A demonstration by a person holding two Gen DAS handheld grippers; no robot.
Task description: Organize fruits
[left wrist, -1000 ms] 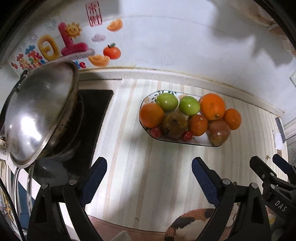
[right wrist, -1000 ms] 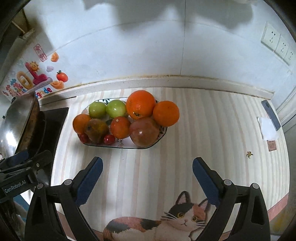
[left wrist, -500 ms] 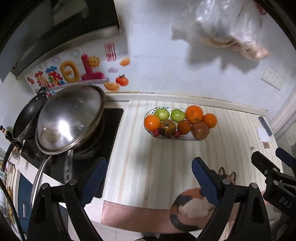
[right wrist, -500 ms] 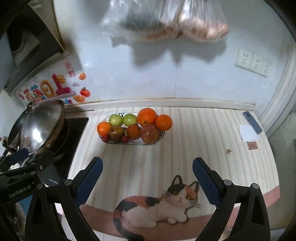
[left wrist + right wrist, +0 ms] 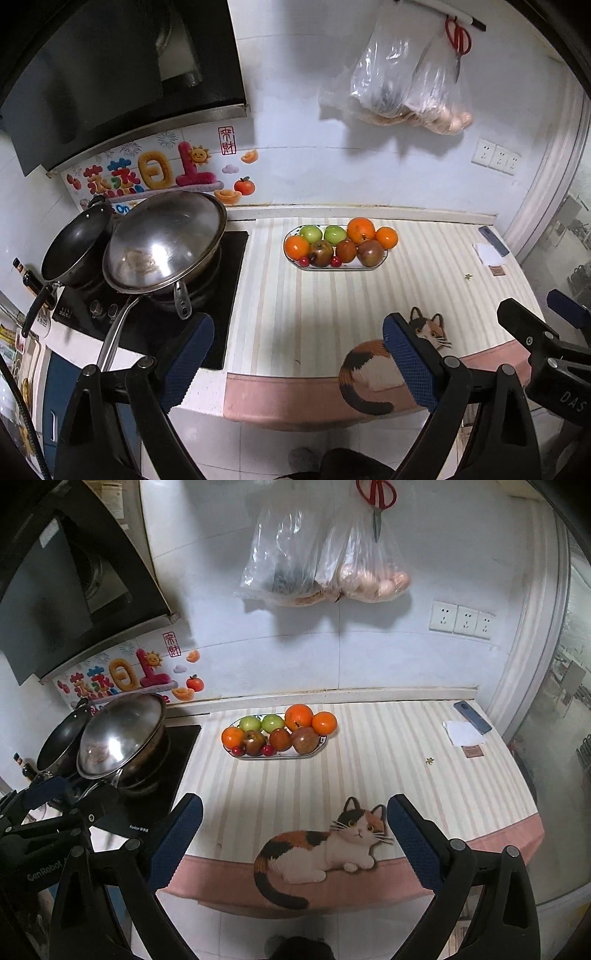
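Left wrist view
Left gripper [image 5: 297, 354]: seen with jaws spread wide, nothing between the blue pads, held out in front of the counter edge
Fruit plate [image 5: 382, 258]: set well back on the striped mat [image 5: 332, 306], close to the wall, well apart from the gripper
Fruit on the plate: two green apples [image 5: 323, 233] at the back, a large orange [image 5: 361, 229] and a smaller orange [image 5: 386, 237] to their right, another orange [image 5: 296, 246] at the left end, dark reddish fruit along the front, two small red cherries [image 5: 304, 261] at the front rim
Stove side: a steel wok [image 5: 162, 240] is tilted on the black hob, a dark pan [image 5: 75, 247] just beside it
Right gripper [image 5: 546, 325]: only partly caught at the right edge

Right wrist view
Right gripper [image 5: 293, 830]: jaws shown wide apart and empty, hovering over the mat's cat picture [image 5: 325, 845]
Fruit plate [image 5: 321, 744]: seen far ahead, between the hob and the bare right half of the mat, all fruit piled on it
Wall: clear bags [image 5: 321, 565] and red scissors [image 5: 376, 498] are hung above the plate
Far right: a phone [image 5: 474, 716] and a white paper [image 5: 461, 733] are laid near the mat's corner
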